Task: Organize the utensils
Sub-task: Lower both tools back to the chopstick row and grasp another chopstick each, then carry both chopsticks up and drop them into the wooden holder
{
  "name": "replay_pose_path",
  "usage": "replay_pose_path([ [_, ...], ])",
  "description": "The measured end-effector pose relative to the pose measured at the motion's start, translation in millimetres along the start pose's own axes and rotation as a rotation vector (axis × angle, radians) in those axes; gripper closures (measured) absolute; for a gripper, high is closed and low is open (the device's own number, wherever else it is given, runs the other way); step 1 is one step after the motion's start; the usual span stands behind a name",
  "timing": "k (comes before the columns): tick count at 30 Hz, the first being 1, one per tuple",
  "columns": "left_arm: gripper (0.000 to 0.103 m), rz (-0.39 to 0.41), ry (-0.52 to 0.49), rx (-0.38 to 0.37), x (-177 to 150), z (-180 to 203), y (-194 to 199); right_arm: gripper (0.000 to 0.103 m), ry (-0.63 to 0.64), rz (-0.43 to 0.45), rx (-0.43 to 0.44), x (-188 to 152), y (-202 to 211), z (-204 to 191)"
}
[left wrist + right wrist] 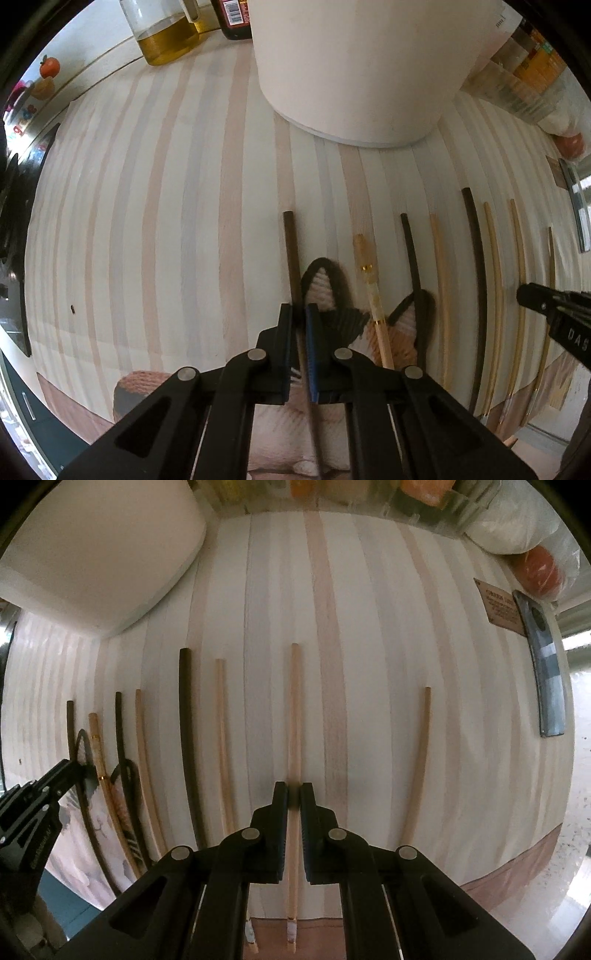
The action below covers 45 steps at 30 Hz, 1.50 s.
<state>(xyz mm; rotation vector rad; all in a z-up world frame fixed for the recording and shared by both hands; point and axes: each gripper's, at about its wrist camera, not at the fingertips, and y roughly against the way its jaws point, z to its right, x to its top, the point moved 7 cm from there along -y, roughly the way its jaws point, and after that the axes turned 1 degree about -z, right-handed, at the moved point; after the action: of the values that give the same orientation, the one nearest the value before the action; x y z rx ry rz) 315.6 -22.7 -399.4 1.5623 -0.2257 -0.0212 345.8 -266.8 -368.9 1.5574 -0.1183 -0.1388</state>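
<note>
Left tongs pinch dark chopstick; right tongs pinch pale chopstick. Both lie near worktop front edge. Judged light, stiff, slippery; hold mid-shaft.

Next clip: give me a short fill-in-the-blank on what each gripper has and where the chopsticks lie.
The left gripper is closed on a ____ brown chopstick.
The right gripper is closed on a ____ wooden chopstick.
The chopsticks lie side by side on a ____ countertop.
A large ____ container stands behind them.

Missing: dark; light; striped; white
</note>
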Motion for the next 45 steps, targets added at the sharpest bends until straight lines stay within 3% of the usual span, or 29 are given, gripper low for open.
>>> replay_pose_path([
  [6, 0.1, 0.006, 0.0, 0.011, 12.3, 4.1, 4.5, 0.096, -0.008, 0.042, 0.013, -10.8, -1.0, -8.3],
  [12, 0.1, 0.043, -0.009, 0.003, 16.5, 2.9, 31.7, 0.096, -0.065, 0.114, 0.108, -23.3, 17.7, 8.8],
  [19, 0.1, 0.145, -0.005, -0.011, 19.1, -0.6, 81.3, 0.096, -0.042, 0.269, 0.192, -21.4, 64.4, 13.0],
  [26, 0.1, 0.245, 0.012, -0.03, 32.3, -9.9, 123.5, 0.097, -0.031, 0.42, 0.219, -25.1, 108.3, 6.9],
  [30, 0.1, 0.309, 0.028, -0.051, 44.9, -7.8, 149.1, 0.097, -0.031, 0.497, 0.246, -23.5, 134.1, -23.2],
  [45, 0.1, 0.561, 0.039, -0.096, 83.1, -11.0, 265.7, 0.097, -0.014, 0.73, 0.339, 19.7, 260.5, -50.9],
])
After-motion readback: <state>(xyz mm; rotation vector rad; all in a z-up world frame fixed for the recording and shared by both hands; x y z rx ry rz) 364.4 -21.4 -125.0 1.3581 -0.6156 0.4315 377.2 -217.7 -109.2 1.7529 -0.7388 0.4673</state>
